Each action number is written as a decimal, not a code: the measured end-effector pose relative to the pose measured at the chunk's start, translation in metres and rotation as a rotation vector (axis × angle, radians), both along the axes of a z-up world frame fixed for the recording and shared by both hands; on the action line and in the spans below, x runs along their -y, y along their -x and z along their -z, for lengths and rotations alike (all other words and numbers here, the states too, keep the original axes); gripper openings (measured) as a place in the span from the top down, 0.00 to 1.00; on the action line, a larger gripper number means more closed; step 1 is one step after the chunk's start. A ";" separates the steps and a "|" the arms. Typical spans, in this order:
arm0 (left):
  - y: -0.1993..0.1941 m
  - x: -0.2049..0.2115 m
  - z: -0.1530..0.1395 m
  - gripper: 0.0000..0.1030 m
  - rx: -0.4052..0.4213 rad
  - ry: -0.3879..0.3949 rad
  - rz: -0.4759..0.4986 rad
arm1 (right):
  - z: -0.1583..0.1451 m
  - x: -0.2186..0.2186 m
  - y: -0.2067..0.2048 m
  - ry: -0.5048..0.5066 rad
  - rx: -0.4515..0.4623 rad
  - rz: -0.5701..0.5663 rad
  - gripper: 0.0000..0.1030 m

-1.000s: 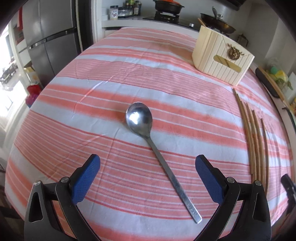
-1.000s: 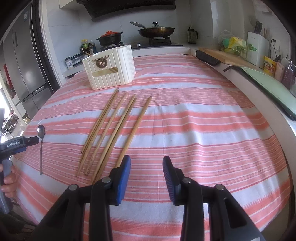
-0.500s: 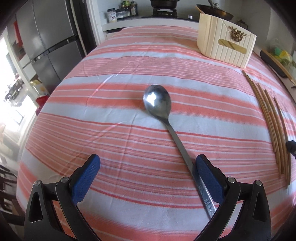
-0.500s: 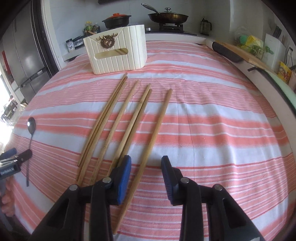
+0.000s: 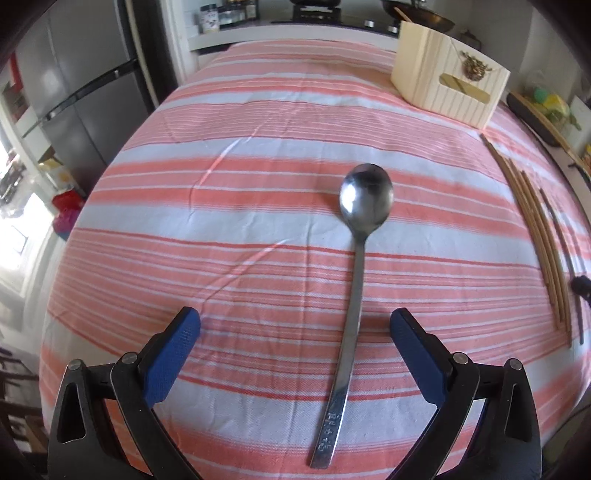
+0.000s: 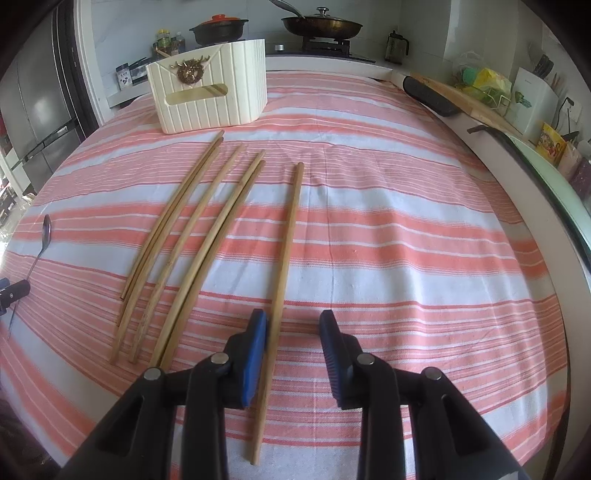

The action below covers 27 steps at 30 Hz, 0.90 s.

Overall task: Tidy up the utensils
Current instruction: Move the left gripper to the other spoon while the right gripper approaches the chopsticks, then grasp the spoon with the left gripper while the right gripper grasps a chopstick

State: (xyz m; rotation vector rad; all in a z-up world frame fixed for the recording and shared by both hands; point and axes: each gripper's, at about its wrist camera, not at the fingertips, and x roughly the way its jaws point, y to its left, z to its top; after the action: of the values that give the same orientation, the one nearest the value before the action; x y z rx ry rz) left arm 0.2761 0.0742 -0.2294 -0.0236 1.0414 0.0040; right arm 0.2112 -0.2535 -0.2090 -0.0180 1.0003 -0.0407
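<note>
A steel spoon [image 5: 354, 266] lies on the striped tablecloth, bowl away from me. My left gripper [image 5: 294, 325] is open, its blue pads on either side of the spoon's handle, just above the cloth. Several bamboo chopsticks [image 6: 192, 236] lie side by side; they also show in the left wrist view [image 5: 539, 236]. My right gripper [image 6: 293, 325] is open, and the rightmost chopstick [image 6: 286, 266] runs between its pads, close to the left one. The cream utensil holder [image 6: 210, 96] stands at the far side, also in the left wrist view [image 5: 448, 86].
The table [image 6: 406, 229] is covered by a pink and white striped cloth. A counter with pans and a stove [image 6: 321, 26] runs behind it. A fridge [image 5: 77, 92] stands at the left. A cutting board and dish rack [image 6: 476, 96] sit at the right.
My left gripper has swung so the spoon handle now lies between its pads. My right gripper has moved forward and down over the rightmost chopstick.
</note>
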 end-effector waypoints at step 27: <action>-0.075 0.034 -0.014 0.65 0.014 0.028 0.225 | 0.002 -0.001 -0.139 -0.032 -0.131 -0.098 0.92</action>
State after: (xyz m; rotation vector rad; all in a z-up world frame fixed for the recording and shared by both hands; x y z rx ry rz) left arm 0.3506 0.0398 -0.2156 0.0678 1.0259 -0.2151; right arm 0.3498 -0.2525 -0.2112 -0.0405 1.1299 0.0670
